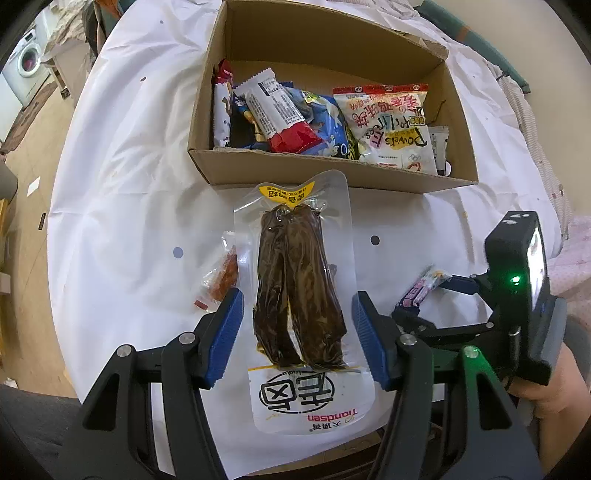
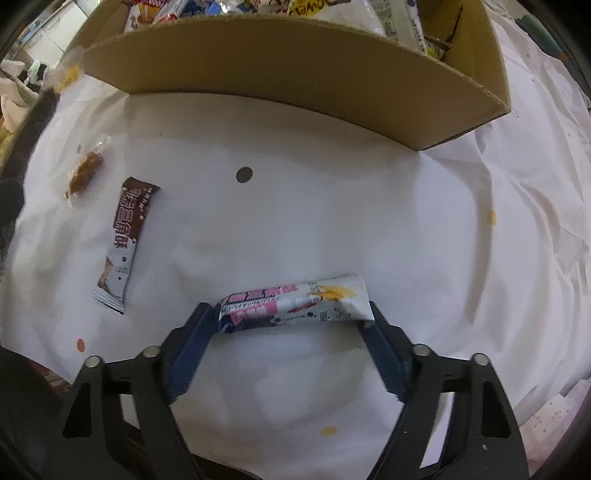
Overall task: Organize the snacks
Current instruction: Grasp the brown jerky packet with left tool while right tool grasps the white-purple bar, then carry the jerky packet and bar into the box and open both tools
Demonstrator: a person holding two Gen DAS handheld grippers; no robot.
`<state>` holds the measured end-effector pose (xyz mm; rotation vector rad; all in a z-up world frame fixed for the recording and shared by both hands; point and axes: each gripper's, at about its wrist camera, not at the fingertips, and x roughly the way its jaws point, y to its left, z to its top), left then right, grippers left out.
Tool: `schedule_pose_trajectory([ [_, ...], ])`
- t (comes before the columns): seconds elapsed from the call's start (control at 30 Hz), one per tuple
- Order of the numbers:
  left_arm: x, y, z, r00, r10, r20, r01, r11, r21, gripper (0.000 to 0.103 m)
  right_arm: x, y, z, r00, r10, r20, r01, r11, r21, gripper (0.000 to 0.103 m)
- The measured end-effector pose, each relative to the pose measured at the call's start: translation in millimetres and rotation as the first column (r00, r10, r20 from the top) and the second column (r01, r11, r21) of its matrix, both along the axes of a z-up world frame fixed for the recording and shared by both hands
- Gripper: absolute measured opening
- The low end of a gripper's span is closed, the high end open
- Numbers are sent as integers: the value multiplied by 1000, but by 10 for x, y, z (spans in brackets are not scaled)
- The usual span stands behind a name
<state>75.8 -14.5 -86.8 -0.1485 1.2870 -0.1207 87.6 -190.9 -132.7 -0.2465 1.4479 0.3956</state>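
Vacuum pouch lengthwise toward box

In the right wrist view, the cardboard box runs off the top edge, so only slivers of its snack packets show. The orange snack at the left is blurred, perhaps a dried-fruit piece. In the left wrist view, the vacuum-packed pouch covers part of that snack's wrapper.
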Motion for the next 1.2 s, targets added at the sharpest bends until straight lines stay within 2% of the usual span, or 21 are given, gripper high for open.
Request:
schedule_pose_trajectory([
  [0.03, -1, -7, -6, 1000, -2, 0, 2, 1000, 3, 57, -3, -14, 15, 1000, -1, -1, 1, 1000, 7, 61],
  [0.1, -4, -16, -17, 1000, -3, 0, 3, 1000, 12, 57, -7, -31, 48, 1000, 0, 3, 0, 1000, 18, 47],
  [0.2, -3, -19, -34, 1000, 2, -1, -2, 1000, 21, 57, -11, -61, 84, 1000, -10, 6, 10, 999, 34, 41],
  [0.33, -11, -18, -58, 1000, 9, -7, -9, 1000, 27, 57, -14, -114, 109, 999, -40, -24, 41, 997, 69, 44],
  [0.37, -14, -18, -60, 1000, 10, -7, -10, 1000, 26, 57, -14, -147, 123, 997, -56, -44, 60, 994, 93, 47],
  [0.43, -16, -19, -58, 1000, 11, -6, -11, 1000, 26, 57, -8, -266, 205, 991, -123, -52, 130, 982, 141, 62],
  [0.57, -12, -15, -55, 1000, 14, -3, -14, 1000, 24, 57, 108, -554, 352, 961, -275, -30, 275, 936, 218, 62],
  [0.67, -2, -30, -51, 1000, 11, -3, -11, 1000, 23, 57, 330, -660, 252, 930, -362, -61, 366, 905, 215, 61],
  [0.77, -10, -50, -29, 1000, 7, 10, -7, 999, 33, 57, 488, -576, 193, 931, -359, -57, 364, 912, 188, 50],
  [0.8, -19, -49, -14, 1000, 7, 22, -8, 999, 45, 57, 460, -509, 194, 932, -357, -55, 361, 916, 175, 43],
  [0.87, -33, -39, 1, 999, 9, 36, -11, 998, 62, 57, 458, -467, 93, 941, -335, -53, 339, 930, 142, 19],
  [0.93, -47, -29, 9, 999, 2, 46, -6, 996, 85, 57, 438, -412, 78, 958, -285, -45, 288, 950, 118, 18],
  [1.0, -61, -10, 31, 998, 1, 62, -8, 994, 106, 57, 395, -374, 136, 961, -270, -57, 276, 947, 162, 18],
  [1.2, -29, 38, 96, 996, 27, 90, -40, 989, 139, 57, 206, -331, 511, 976, -218, -18, 213, 924, 316, 18],
])
